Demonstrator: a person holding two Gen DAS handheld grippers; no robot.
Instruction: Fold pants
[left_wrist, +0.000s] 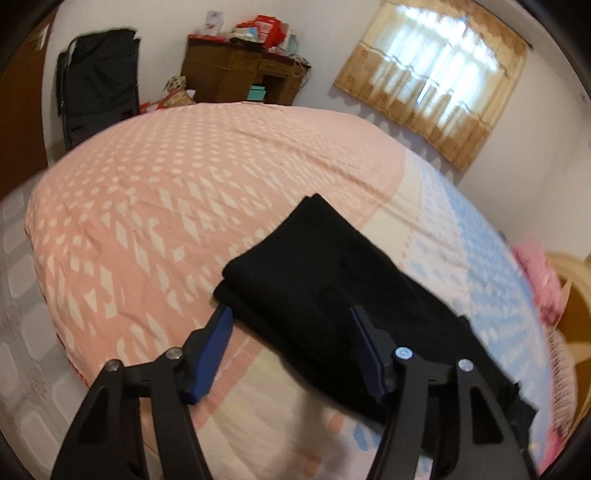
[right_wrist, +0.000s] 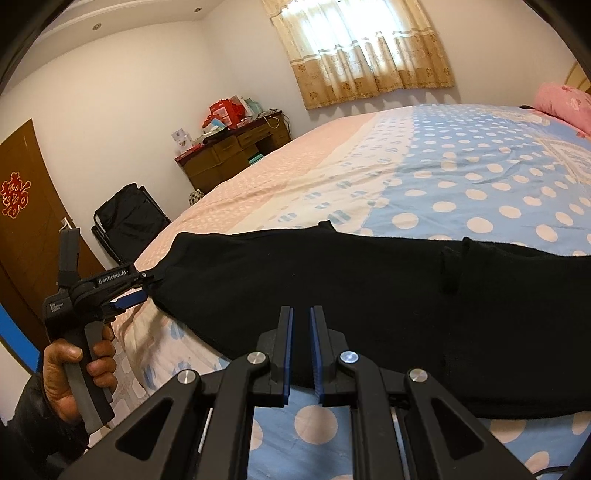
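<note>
Pants: black, partly folded, lying on my bed near the front edge; they span the pink and blue parts of the cover. Two layers show at the folded end in the left wrist view.
Bed cover: pink w/ white dots on one side, pale band in the middle, blue w/ white dots on the other.
Left gripper: my fingers stand apart, approx. mid width, astride the folded end of the pants. One blue pad sits at the outer edge of the cloth, the other lies over the fabric. Pads don't look pressed on the cloth. From the right wrist view this gripper is at the pants' far left end, just at the edge of the bed.
Left hand: wrapped round the gripper's handle, dark sleeve below.
Right gripper: fingers nearly together, only a thin slit betw. the blue pads, nothing in it. It hovers over the near edge of the pants, mid-length.
Pillow: pink, at the head of the bed.
Desk: brown wood, by the far wall, red boxes and bags piled on top.
Curtain: beige, over a bright window.
Door: brown, red paper ornament on it.
Folding chair: black, beside the bed.
</note>
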